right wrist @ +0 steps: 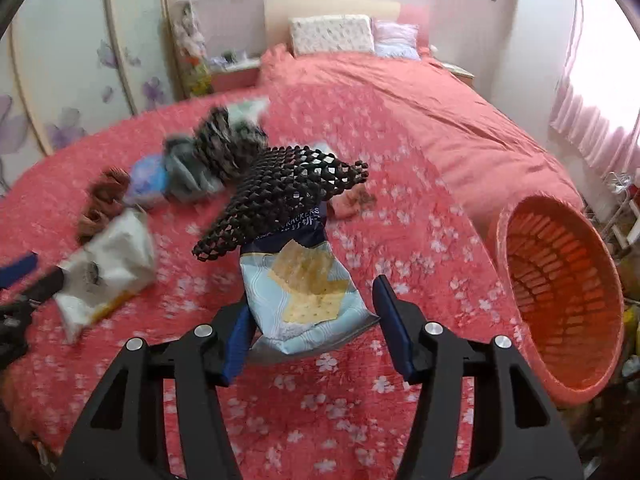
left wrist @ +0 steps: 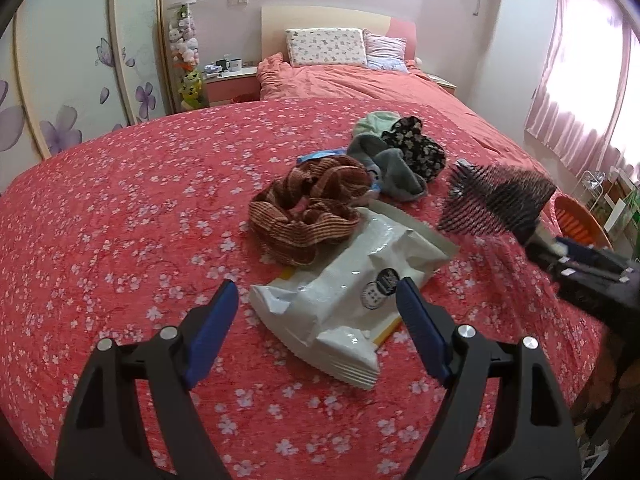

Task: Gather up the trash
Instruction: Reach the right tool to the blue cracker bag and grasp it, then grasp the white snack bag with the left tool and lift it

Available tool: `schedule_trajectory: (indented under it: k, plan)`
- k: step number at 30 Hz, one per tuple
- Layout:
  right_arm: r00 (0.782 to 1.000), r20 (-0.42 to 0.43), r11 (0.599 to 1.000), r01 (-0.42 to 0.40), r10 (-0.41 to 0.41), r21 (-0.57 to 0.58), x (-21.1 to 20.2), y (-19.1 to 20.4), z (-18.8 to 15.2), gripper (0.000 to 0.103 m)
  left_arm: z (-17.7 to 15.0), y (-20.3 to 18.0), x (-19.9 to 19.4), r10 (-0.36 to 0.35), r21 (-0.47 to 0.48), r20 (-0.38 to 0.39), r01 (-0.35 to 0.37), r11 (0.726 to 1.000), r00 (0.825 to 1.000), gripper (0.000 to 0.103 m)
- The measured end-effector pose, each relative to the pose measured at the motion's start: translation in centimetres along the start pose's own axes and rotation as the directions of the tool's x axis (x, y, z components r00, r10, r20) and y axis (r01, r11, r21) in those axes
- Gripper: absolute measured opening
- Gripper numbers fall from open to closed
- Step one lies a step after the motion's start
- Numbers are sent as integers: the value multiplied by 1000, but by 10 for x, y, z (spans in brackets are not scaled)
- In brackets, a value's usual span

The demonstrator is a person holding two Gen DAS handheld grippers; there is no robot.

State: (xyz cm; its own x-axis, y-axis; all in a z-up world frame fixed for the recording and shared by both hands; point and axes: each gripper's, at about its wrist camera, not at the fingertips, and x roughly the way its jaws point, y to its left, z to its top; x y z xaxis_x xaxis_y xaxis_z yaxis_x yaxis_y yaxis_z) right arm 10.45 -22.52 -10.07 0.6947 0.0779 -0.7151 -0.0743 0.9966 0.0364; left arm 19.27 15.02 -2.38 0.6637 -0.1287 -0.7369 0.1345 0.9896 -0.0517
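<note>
A white wet-wipe packet [left wrist: 348,292] lies on the red floral bedspread [left wrist: 120,220], just ahead of and between the fingers of my open, empty left gripper [left wrist: 316,312]. It also shows in the right wrist view [right wrist: 106,272]. In the right wrist view a light blue cracker bag [right wrist: 300,292] with a black foam mesh net [right wrist: 276,196] on its far end sits between the fingers of my right gripper [right wrist: 316,312]. The jaws stand apart with a gap on the right side. The net shows blurred in the left wrist view [left wrist: 496,204] with the right gripper [left wrist: 560,250] behind it.
An orange slatted basket [right wrist: 560,300] lies tilted at the bed's right edge. A brown striped cloth [left wrist: 308,212], grey socks [left wrist: 396,172] and black floral fabric [left wrist: 416,144] are heaped mid-bed. Pillows [left wrist: 326,46], a nightstand [left wrist: 230,80] and a wardrobe [left wrist: 80,80] are beyond.
</note>
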Motion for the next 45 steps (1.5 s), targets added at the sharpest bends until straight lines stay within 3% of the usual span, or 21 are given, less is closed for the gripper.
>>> schedule_trajectory:
  k: [2, 4, 5, 7, 8, 9, 10, 17, 22, 26, 33, 38, 41, 45]
  plan:
    - [993, 60, 993, 104, -101, -60, -12, 7, 5, 57, 0, -6, 2, 1, 11, -1, -1, 1000, 1000, 80]
    - [997, 43, 996, 71, -69, -56, -14, 6, 9, 57, 0, -11, 3, -6, 10, -6, 6, 1000, 1000, 80]
    - [992, 41, 991, 119, -117, -63, -12, 6, 10, 57, 0, -13, 3, -8, 9, -6, 8, 1000, 1000, 80]
    - [998, -8, 998, 58, -59, -28, -5, -4, 6, 57, 0, -15, 3, -8, 6, -10, 8, 1000, 1000, 80]
    - [991, -18, 991, 131, -131, -33, 0, -6, 2, 57, -1, -16, 3, -13, 6, -9, 13, 1000, 1000, 80]
    - [991, -28, 991, 127, -128, -29, 3, -11, 0, 57, -1, -16, 3, -9, 8, -10, 9, 1000, 1000, 80]
    - [996, -54, 997, 72, -72, 8, 5, -17, -3, 57, -2, -17, 3, -6, 9, -13, 6, 1000, 1000, 80]
    - [993, -49, 993, 105, -103, 46, 2, -35, -9, 57, -3, -23, 14, 4, 67, -38, -1, 998, 999, 80]
    - [996, -55, 994, 72, -68, 80, -1, -43, -11, 57, -3, -30, 31, 33, 96, -61, -27, 995, 998, 80]
    - [997, -47, 995, 63, -59, 79, -6, -45, -16, 57, 0, -28, 36, 21, 68, -66, -16, 998, 998, 82]
    - [998, -53, 993, 44, -39, 109, -6, -51, -20, 57, -1, -55, 51, 16, 111, -81, -7, 994, 997, 79]
    - [998, -56, 991, 40, -33, 127, -7, -57, -24, 57, 2, -63, 54, 39, 111, -74, -31, 993, 996, 66]
    - [998, -58, 989, 39, -31, 140, -8, -62, -27, 57, 2, -63, 52, 6, 101, -79, 2, 995, 997, 33]
    - [998, -52, 988, 33, -26, 149, -11, -67, -28, 57, 4, -57, 50, -36, 62, -89, 42, 997, 995, 21]
